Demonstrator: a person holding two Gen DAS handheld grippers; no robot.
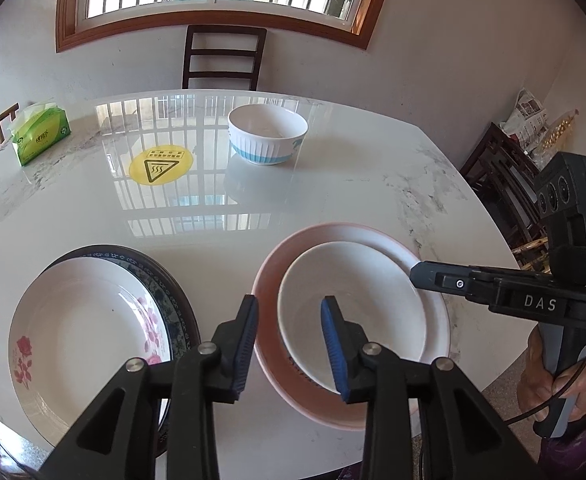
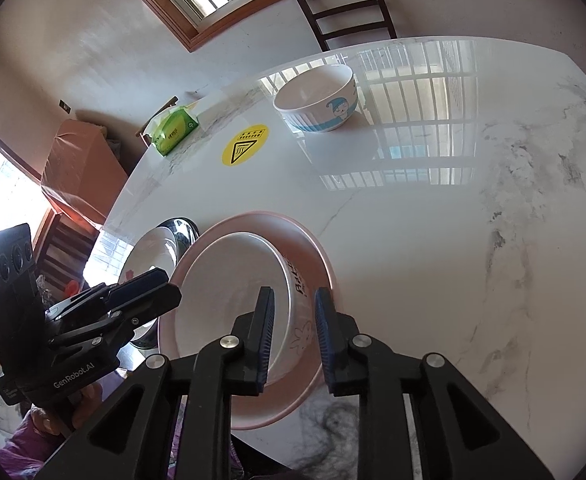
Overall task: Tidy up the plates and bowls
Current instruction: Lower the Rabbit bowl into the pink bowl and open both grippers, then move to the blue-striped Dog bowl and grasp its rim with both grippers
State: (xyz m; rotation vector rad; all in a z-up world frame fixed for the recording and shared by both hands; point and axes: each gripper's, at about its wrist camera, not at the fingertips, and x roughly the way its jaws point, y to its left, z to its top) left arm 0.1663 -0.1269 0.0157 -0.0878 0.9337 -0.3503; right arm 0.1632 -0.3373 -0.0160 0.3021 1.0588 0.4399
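A white bowl [image 1: 353, 308] sits in a pink-rimmed plate [image 1: 269, 276] at the table's near edge. My left gripper [image 1: 289, 340] is open above the plate's near-left rim, holding nothing. My right gripper [image 2: 293, 332] straddles the bowl's [image 2: 233, 280] right wall, one finger inside and one outside, with gaps beside the wall; it shows from the side in the left wrist view [image 1: 421, 274]. A floral white plate [image 1: 85, 332] lies on a blue-patterned plate [image 1: 173, 304] at the left. A blue-striped bowl [image 1: 268, 133] stands farther back.
A green tissue pack [image 1: 39, 132] lies at the far left of the marble table [image 1: 373, 184]. A yellow warning sticker [image 1: 161, 165] marks the table. A dark chair [image 1: 223, 58] stands behind the table, more chairs at the right.
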